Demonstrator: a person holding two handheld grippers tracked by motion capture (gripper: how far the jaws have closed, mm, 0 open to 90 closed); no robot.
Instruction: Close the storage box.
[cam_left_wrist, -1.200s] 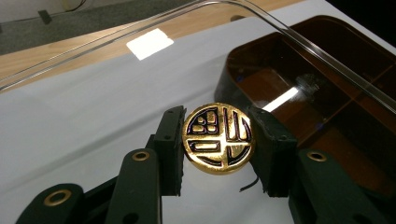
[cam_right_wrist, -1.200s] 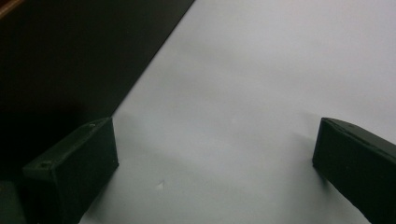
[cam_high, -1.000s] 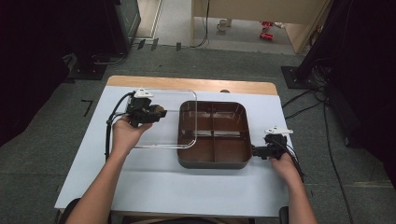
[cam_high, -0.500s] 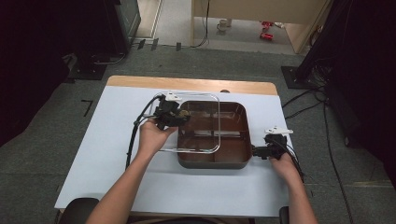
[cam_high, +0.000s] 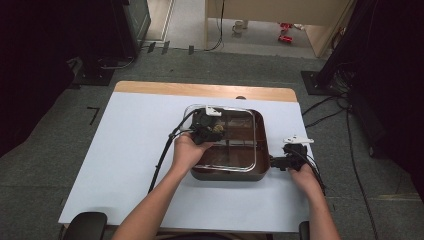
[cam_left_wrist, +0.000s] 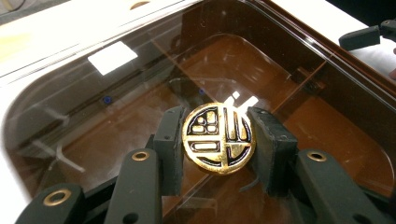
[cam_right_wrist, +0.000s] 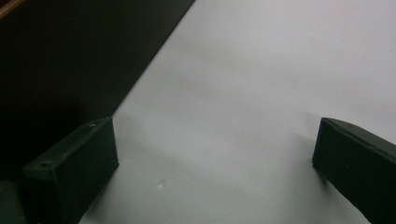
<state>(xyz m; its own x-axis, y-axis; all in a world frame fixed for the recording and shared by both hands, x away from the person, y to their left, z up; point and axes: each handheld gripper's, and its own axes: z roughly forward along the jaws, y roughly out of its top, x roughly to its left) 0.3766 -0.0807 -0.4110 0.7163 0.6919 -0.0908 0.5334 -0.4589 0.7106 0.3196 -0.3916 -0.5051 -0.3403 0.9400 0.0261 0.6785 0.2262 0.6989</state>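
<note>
Lid (cam_high: 235, 137) of clear plastic, square with rounded corners, hangs over the brown tray (cam_high: 265, 150), held by the round gold knob (cam_left_wrist: 218, 138) at its middle. In the left gripper view the left gripper (cam_left_wrist: 218, 140) has its two black jaws pressed against either side of that knob, one pad touching each edge, so the claw is pinching the knob. The knob's face carries a black pattern on gold. Through the lid the tray's brown floor and its dividers show, splitting the tray into compartments. Whether the lid already rests on the tray's rim or hovers just above it, I cannot tell.

From the high view the left gripper (cam_high: 207, 127) sits above the tray's far left part, with the left hand (cam_high: 187, 152) behind it and a black cable trailing down toward the table's near edge. The tray stands on the white table (cam_high: 125, 150), right of centre.

Right gripper (cam_high: 280, 161) lies low at the tray's near right corner, just beside its outer wall, held by the right hand (cam_high: 305, 177). In the right gripper view its jaws stand wide apart over bare white table, with the tray's dark wall at the left; nothing sits between them
</note>
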